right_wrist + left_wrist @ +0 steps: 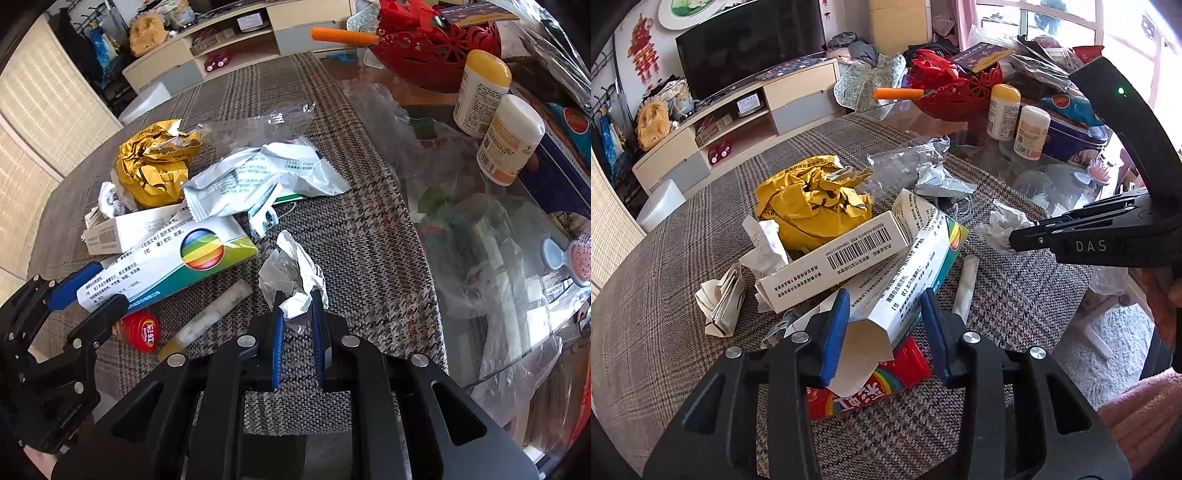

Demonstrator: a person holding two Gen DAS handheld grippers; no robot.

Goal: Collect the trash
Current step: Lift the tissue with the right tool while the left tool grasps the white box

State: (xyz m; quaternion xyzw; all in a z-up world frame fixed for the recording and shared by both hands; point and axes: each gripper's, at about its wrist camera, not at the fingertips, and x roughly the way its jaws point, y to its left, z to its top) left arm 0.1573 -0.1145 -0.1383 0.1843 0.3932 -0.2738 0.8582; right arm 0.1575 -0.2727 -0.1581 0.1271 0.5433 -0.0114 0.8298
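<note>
A pile of trash lies on the plaid cloth (pixel 665 258). My left gripper (pixel 886 306) is open, its blue pads on either side of the open end of a white medicine box with a rainbow logo (pixel 912 280); the box also shows in the right wrist view (pixel 173 266). My right gripper (pixel 297 302) is shut on a crumpled white paper ball (pixel 291 275), also seen in the left wrist view (pixel 1001 225). A second white box with a barcode (pixel 834 258), a crumpled yellow bag (pixel 812 203), a red rainbow packet (pixel 871 384) and a white foil wrapper (pixel 266 177) lie around.
A small tube (pixel 210 317) and a red cap (pixel 142 330) lie near the boxes. Clear plastic (pixel 908 158) lies behind the pile. Two white bottles (pixel 495 122) and a red basket (pixel 436 51) stand on the glass table at the right.
</note>
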